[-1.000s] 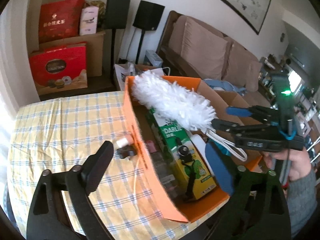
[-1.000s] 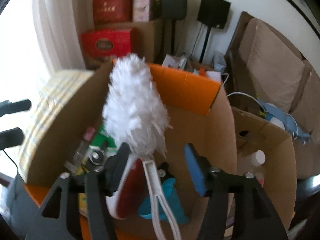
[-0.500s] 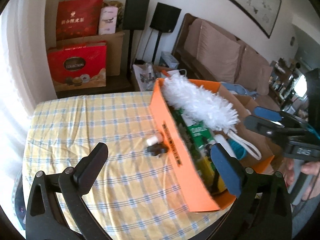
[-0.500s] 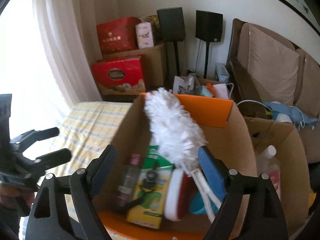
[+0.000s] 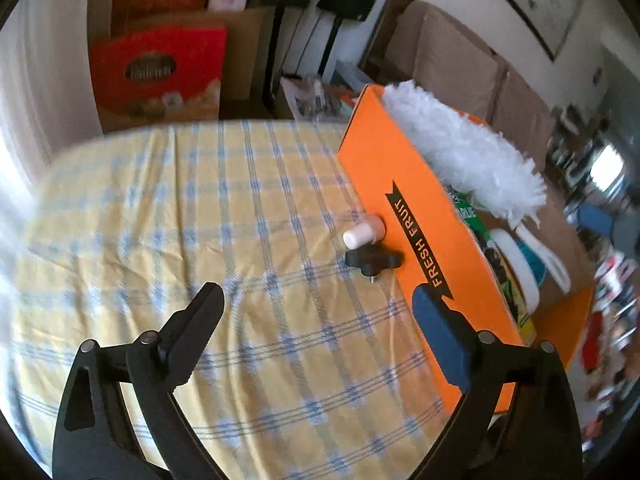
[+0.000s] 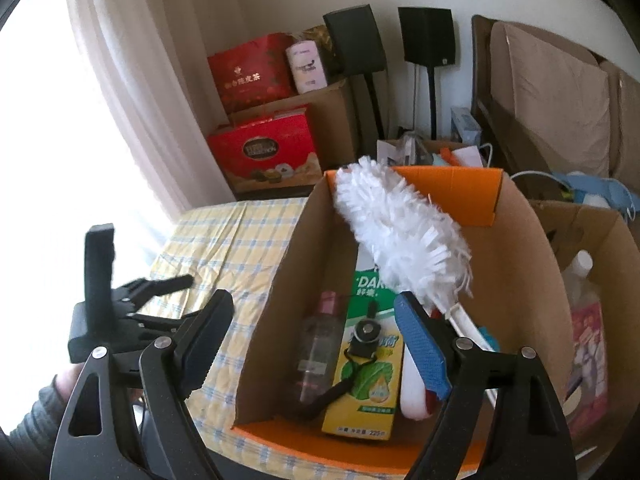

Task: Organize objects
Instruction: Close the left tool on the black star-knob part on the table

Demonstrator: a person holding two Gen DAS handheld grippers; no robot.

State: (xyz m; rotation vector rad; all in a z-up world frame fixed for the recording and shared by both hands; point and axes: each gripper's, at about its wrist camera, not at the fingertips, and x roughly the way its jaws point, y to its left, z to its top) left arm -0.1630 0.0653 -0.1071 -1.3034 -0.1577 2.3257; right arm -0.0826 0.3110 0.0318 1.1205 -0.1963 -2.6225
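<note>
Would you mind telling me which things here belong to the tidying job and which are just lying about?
Part of the job:
- orange box
- white duster, in the box
- green carton, in the box
- clear bottle, in the box
- small white bottle, on the tablecloth beside the box
- black knob, beside it

Just lying about:
- red gift boxes
- black speakers
- sofa cushions

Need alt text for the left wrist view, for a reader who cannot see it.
The open left gripper hovers over a yellow-and-blue checked tablecloth, aimed at a small white-capped bottle and a black star-shaped knob lying beside an orange cardboard box. A fluffy white duster sticks out of the box.
</note>
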